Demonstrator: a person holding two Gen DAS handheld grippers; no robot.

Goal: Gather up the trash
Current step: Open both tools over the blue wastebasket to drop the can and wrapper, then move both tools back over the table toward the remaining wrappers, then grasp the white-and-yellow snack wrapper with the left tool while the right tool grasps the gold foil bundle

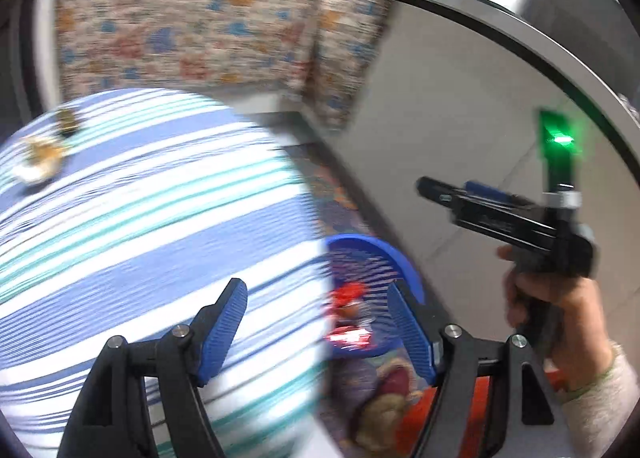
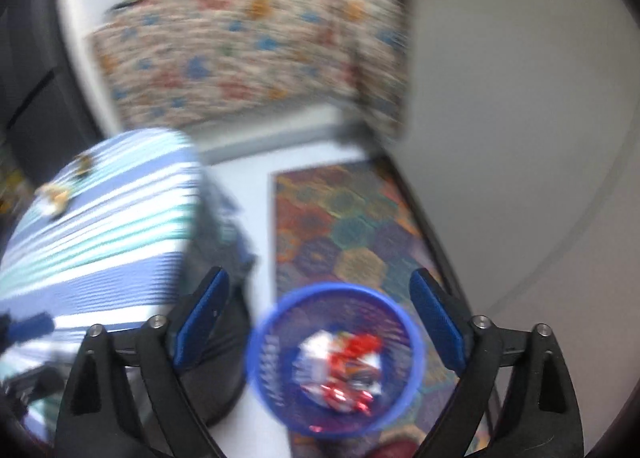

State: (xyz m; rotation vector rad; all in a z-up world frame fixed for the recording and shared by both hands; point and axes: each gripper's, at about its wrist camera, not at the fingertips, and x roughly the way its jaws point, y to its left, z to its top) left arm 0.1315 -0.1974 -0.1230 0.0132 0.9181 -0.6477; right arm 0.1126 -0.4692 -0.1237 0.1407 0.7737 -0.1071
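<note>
A blue mesh bin [image 2: 336,358] stands on the floor beside a round table with a blue, white and teal striped cloth [image 2: 100,234]. Red and white wrappers [image 2: 344,366] lie inside the bin. My right gripper [image 2: 320,322] is open and empty, directly above the bin. My left gripper [image 1: 318,322] is open and empty over the table's right edge [image 1: 160,218], with the bin [image 1: 372,278] below it. Crumpled trash pieces [image 1: 38,162] lie at the table's far left, also seen in the right wrist view [image 2: 56,194]. The right gripper [image 1: 432,188] shows at the right.
A colourful hexagon-pattern rug [image 2: 352,230] lies under the bin. A floral-covered piece of furniture [image 1: 208,22] stands behind the table. A grey wall [image 1: 460,106] runs along the right. Both views are motion-blurred.
</note>
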